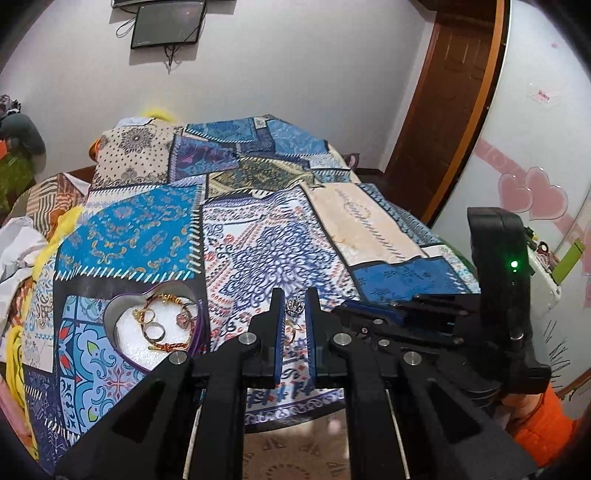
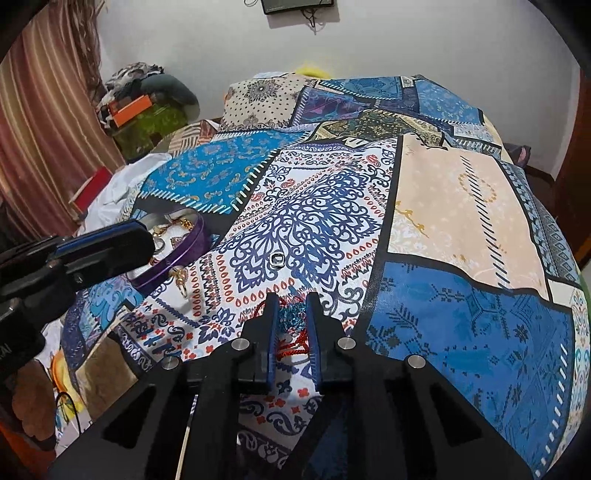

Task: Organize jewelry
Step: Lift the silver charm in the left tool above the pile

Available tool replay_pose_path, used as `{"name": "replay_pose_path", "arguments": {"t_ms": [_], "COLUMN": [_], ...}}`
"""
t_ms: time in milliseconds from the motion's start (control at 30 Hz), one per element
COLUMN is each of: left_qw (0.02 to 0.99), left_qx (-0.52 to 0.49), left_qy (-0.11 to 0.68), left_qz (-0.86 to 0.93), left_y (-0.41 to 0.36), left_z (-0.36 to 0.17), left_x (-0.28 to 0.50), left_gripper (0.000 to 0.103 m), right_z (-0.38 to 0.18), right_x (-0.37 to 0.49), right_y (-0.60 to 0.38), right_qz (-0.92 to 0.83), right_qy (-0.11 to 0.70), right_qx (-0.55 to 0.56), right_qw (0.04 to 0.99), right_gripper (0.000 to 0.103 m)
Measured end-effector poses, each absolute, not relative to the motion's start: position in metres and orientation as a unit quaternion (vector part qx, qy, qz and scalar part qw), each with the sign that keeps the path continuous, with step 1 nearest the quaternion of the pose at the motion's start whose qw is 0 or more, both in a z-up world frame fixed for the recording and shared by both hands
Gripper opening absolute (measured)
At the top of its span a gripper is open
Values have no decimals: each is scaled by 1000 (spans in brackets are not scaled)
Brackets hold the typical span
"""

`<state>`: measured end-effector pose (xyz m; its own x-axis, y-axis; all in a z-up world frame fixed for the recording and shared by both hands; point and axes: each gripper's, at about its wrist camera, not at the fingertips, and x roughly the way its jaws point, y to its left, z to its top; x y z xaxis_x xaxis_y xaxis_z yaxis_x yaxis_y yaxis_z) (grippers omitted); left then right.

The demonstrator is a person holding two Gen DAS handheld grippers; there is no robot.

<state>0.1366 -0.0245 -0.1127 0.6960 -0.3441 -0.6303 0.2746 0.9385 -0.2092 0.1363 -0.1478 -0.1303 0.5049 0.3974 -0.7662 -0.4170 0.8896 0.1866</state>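
Your left tool is clamped on a small silver crown-shaped ring, lifted over the patchwork bedspread just right of the heart-shaped tin that holds gold rings and bracelets. Your right tool has closed narrow on a blue-and-red beaded cord piece at the bed's near edge. A square silver ring lies alone farther out.

White walls, dark wall-mounted screen with dangling cables, brown wooden door at right, striped brown curtain left, bed under blue patchwork-print bedspread.
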Motion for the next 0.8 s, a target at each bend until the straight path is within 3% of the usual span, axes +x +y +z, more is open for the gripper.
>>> {"name": "replay_pose_path", "arguments": {"t_ms": [500,700,767,800], "left_qw": [908,889,885,885], "left_qx": [-53,-66,-75,-77], "left_qy": [365,420,430,432], "left_qz": [-197,-170,-162,-159], "left_y": [-45,-36,-30,-28], "left_z": [-114,-152,-161,-163], "left_x": [134,145,145,145], "left_gripper": [9,9,9,9], "right_z": [-117,-124,-122,-121], "right_x": [133,132,130,129], "right_y": [-177,-181,-178,-177], "right_qz": [238,235,240,242], "right_qy": [436,452,451,449], "right_qx": [18,23,16,12], "right_qw": [868,860,860,860], "right_gripper": [8,15,19,26]}}
